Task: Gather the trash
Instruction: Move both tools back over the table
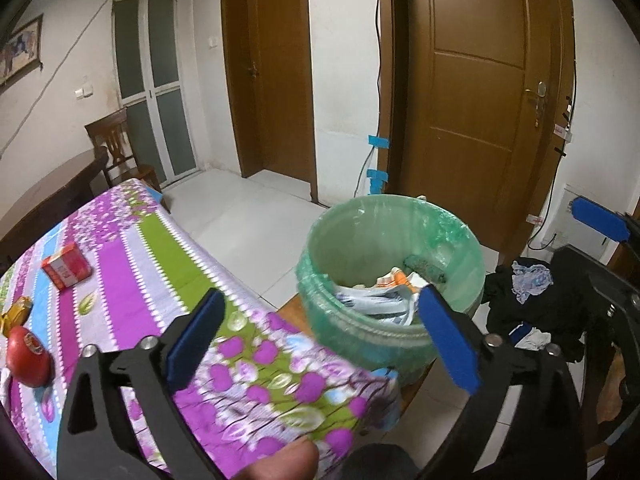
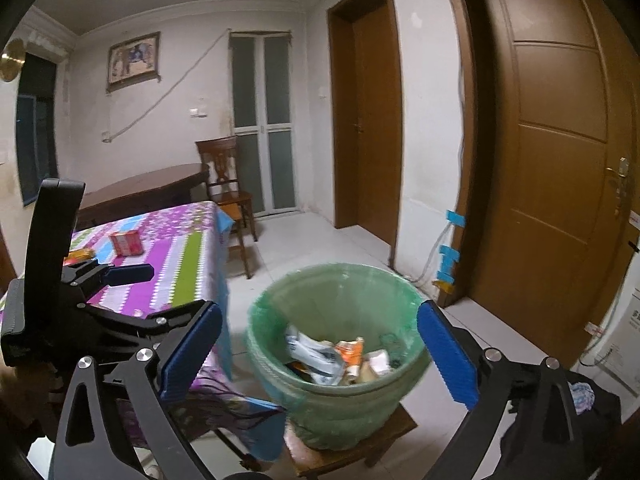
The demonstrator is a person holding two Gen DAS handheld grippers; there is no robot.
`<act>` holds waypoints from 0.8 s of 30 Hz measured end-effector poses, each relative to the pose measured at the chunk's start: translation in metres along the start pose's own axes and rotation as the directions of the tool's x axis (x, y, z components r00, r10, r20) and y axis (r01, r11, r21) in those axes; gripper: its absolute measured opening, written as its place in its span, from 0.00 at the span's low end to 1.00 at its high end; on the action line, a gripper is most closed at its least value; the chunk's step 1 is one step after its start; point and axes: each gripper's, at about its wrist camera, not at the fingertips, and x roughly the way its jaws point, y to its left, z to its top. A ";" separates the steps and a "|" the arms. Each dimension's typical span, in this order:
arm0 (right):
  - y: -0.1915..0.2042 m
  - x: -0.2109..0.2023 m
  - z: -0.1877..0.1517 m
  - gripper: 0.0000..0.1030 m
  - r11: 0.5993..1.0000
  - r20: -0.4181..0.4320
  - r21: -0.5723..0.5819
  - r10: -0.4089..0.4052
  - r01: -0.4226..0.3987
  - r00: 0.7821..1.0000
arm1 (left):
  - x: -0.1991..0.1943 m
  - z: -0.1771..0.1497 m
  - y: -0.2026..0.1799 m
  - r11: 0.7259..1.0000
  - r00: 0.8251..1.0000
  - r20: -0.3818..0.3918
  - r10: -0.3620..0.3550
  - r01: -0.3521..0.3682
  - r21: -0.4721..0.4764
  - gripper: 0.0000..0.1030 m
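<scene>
Left wrist view, tongs: the left gripper [image 1: 324, 344] stands wide open with nothing between its blue pads; it hangs over the table corner, beside the bin.
Left wrist view, bin: the green-lined bin [image 1: 384, 328] sits ahead and a little right, wrappers already lying inside it.
Left wrist view, trash left: on the flowered tablecloth [image 1: 132, 280] lie a red box [image 1: 67, 266], a yellow wrapper [image 1: 16, 312] and a round red thing [image 1: 29, 356], all well to the left of the tongs.
Left wrist view, box axis: its long side runs slantwise, up and to the right.
Right wrist view, tongs: the right gripper [image 2: 320, 356] is also spread wide and empty, aimed straight at the bin [image 2: 340, 384], which stands on a low wooden stool [image 2: 360, 452].
Right wrist view, other tongs: the left gripper [image 2: 120, 276] shows at the left, over the table.
Right wrist view, trash left: the red box [image 2: 127, 242] lies far left on the table, beyond that gripper.
Nearer hand: by my reading the left, which would have to swing left, away from the bin.
</scene>
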 end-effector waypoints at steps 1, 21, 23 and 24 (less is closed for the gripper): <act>0.004 0.001 0.000 0.95 1.000 0.000 -0.007 0.009 -0.009 1.000 | -0.005 -0.003 0.004 1.000 1.000 0.007 0.010 -0.010 0.002 0.94; 0.151 0.051 0.016 0.95 0.926 -0.090 -0.140 0.341 -0.351 0.936 | -0.129 -0.107 0.279 0.855 0.907 -0.137 0.399 -0.422 -0.301 0.94; 0.163 0.057 0.017 0.95 0.916 -0.102 -0.147 0.361 -0.373 0.927 | -0.133 -0.120 0.319 0.813 0.880 -0.205 0.428 -0.474 -0.338 0.88; 0.169 0.059 0.017 0.95 0.911 -0.108 -0.148 0.372 -0.385 0.922 | -0.135 -0.127 0.337 0.797 0.872 -0.238 0.428 -0.488 -0.355 0.81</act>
